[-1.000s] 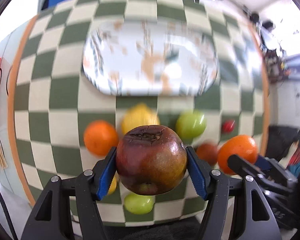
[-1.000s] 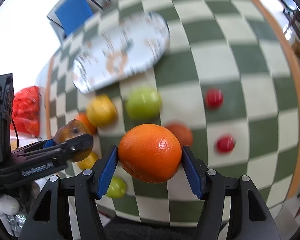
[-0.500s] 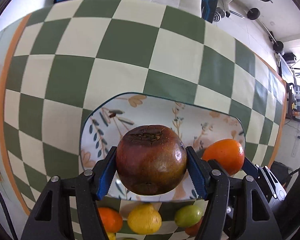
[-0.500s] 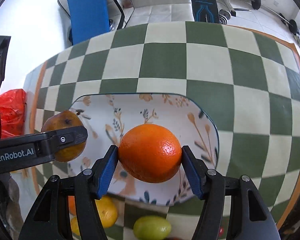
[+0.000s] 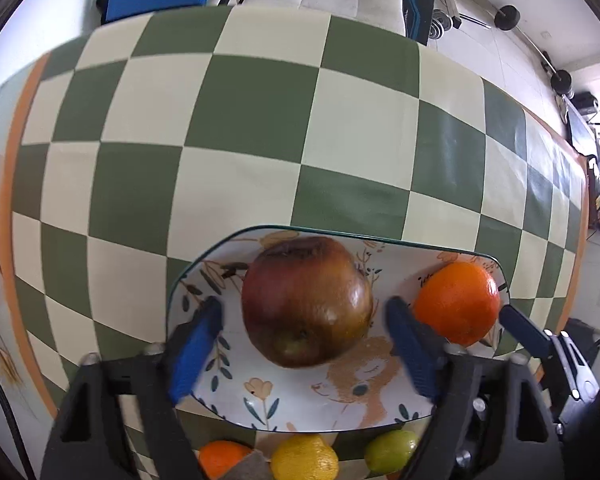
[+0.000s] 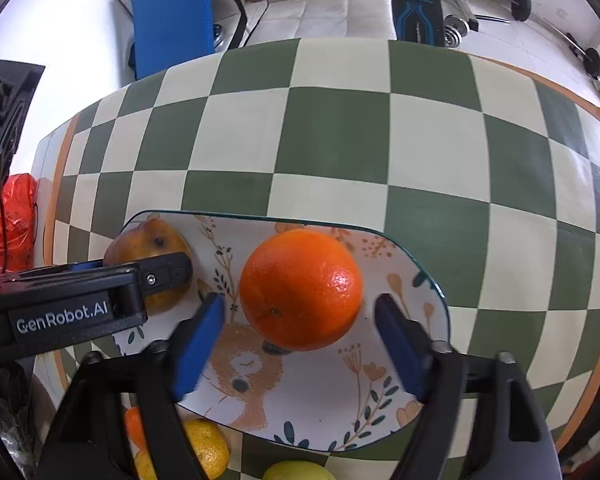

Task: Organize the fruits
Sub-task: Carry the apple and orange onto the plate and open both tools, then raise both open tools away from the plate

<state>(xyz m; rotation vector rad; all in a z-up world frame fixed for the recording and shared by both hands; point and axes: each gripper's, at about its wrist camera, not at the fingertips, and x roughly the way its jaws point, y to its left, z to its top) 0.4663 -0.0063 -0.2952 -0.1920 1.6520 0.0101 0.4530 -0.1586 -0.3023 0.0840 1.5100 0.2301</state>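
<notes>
Now both downward-pointing grippers' fingers [image 5: 196, 344] have just opened, clear of apple [image 5: 306, 300] and orange [image 6: 300, 288]

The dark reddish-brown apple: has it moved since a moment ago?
Yes. The dark reddish-brown apple has come off the left claw, whose jaws have just been opening, onto the floral oval plate, beside the round orange.

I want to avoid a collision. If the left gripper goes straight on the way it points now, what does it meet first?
Most likely the dark apple, lying between the open left gripper on the plate. Depth is unclear.
</notes>
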